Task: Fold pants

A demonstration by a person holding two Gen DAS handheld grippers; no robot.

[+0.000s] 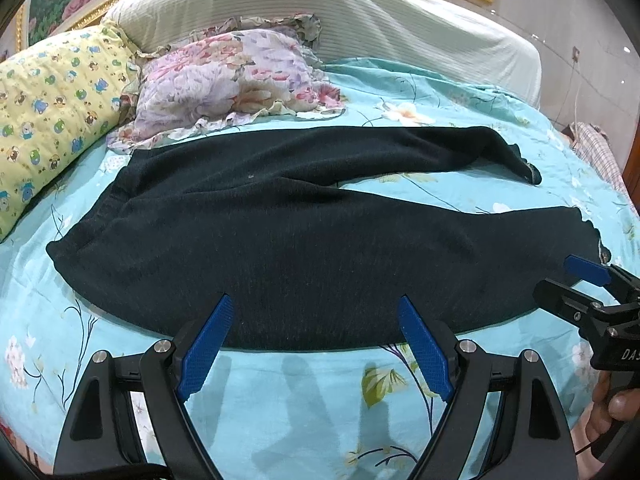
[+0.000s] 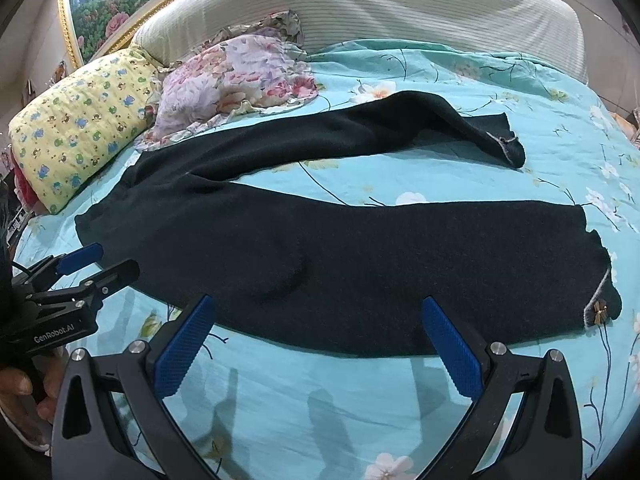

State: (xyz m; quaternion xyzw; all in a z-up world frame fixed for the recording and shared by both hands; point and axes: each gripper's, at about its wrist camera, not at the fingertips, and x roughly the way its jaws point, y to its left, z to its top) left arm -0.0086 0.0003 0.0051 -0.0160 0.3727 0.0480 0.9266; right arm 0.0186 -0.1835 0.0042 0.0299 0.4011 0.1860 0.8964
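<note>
Black pants [image 1: 304, 240] spread flat on teal floral bedsheet [image 1: 280, 408], waistband at left, legs running right and splayed in a V with sheet showing between them. Near leg along the near bed edge, cuff at right with a small decoration [image 2: 599, 312]. Far leg angled toward far right, cuff [image 2: 508, 148] rumpled and partly turned over. No fold made yet.

Risks, judged from the layout:
- Legs splayed apart; folding one onto the other likely to land skewed unless the far leg gets dragged into line first.
- Twisted far cuff could trap a crease inside the fold.
- Thick, soft-looking knit; a single-layer pinch may slip or pull up only the top layer, leaving the bottom behind.
- Soft bedding underneath; sheet could get pinched along with the fabric.
- Floral pillow [image 1: 228, 80] just beside the waistband's far edge, yellow pillow [image 1: 52, 112] further left; could snag a lifted waistband corner.

Pose: left gripper [image 1: 316, 312] low over the near edge of the near leg, around mid-thigh, pointing away across the bed, jaws spread wide, nothing between them, fingertips [image 1: 224, 312] just over the fabric edge; contact not clear. Right gripper [image 2: 318, 314] alongside to the right, same heading, over the near leg's edge toward the cuff, jaws likewise released wide, empty. Each gripper visible at the edge of the other's view; hand [image 1: 612, 408] partly seen on the right grip.
</note>
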